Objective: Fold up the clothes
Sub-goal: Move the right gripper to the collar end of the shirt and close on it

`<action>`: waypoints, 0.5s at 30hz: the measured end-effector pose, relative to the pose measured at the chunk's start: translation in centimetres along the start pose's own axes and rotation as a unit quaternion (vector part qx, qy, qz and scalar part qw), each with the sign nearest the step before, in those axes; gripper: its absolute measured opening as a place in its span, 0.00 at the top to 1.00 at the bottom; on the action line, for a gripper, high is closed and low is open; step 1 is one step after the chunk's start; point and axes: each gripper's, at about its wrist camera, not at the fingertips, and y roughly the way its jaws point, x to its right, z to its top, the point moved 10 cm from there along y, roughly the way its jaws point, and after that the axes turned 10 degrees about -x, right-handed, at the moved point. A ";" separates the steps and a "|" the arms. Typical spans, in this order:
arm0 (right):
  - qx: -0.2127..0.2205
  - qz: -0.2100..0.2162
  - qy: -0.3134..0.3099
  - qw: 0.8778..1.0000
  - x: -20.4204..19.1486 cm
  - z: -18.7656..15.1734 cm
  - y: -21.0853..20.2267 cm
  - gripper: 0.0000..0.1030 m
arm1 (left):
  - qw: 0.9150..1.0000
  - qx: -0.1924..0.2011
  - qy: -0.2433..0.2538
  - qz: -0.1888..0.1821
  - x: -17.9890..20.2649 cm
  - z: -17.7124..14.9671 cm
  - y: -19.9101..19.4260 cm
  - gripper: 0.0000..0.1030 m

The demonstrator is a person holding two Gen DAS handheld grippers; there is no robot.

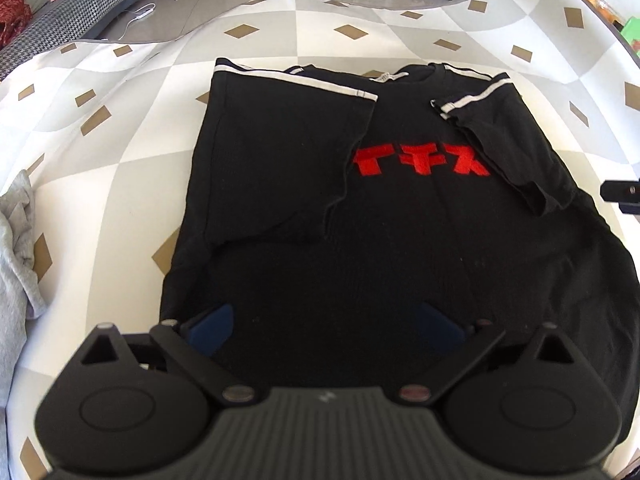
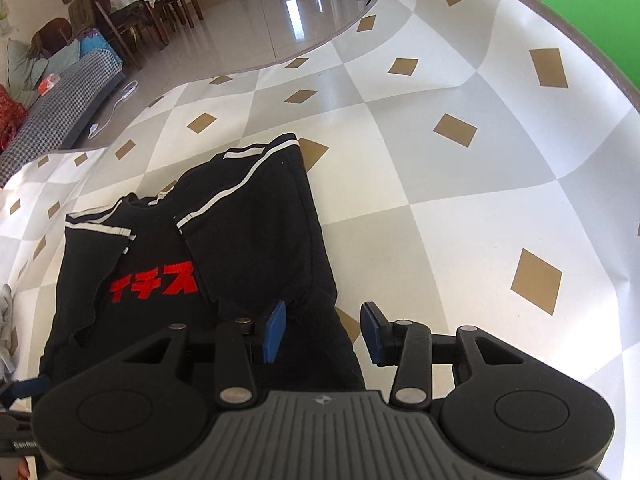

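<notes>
The black T-shirt (image 1: 400, 220) with red lettering (image 1: 422, 162) lies face up on the checked cloth (image 1: 120, 152) of the tabletop, both sleeves already turned in over the chest, the collar at the far end and the hem nearest the cameras. The left tongs (image 1: 326, 326) hover over the near hem with their blue pads wide apart and nothing between them. The right tongs (image 2: 324, 330) stand apart too, above the shirt's right-hand side edge, one pad over the fabric, the other over bare cloth; they hold nothing. The step in hand looks like taking the hem to bring it up toward the collar. To do it well, each tong should bite a corner of the hem through all layers, then both should lift together and level so the sleeves stay flat. There is plenty of open cloth to the right and beyond the collar; a grey garment (image 1: 16, 248) lies close at the left, and the tabletop's curved edge (image 2: 280, 62) is well beyond.
</notes>
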 end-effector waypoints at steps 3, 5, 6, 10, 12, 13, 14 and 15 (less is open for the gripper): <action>0.001 0.013 0.019 1.000 0.6 0.2 0.5 0.61 | 1.000 -0.001 0.006 0.005 0.4 -0.3 0.2 0.03; 0.000 0.019 0.027 0.999 0.9 0.3 0.8 0.61 | 1.000 0.002 0.010 0.011 0.4 -0.2 0.2 0.03; 0.002 0.023 0.033 0.999 0.9 0.4 1.0 0.61 | 1.000 0.002 0.011 0.012 0.4 -0.1 0.2 0.03; 0.008 0.032 0.049 0.998 1.3 1.1 1.8 0.61 | 1.000 0.000 0.001 0.007 0.3 0.3 0.5 0.03; 0.007 0.038 0.056 0.998 1.4 1.3 2.3 0.61 | 1.000 -0.002 -0.005 0.006 0.2 0.6 0.7 0.02; 0.007 0.041 0.058 0.997 1.4 1.5 2.6 0.61 | 1.000 -0.003 -0.008 0.005 0.2 0.7 0.8 0.02; 0.006 0.043 0.059 0.997 1.3 1.6 2.8 0.61 | 1.000 -0.005 -0.011 0.004 0.2 0.8 1.0 0.02; 0.006 0.046 0.060 0.997 1.3 1.7 3.1 0.61 | 1.000 -0.006 -0.013 0.004 0.1 0.9 1.1 0.01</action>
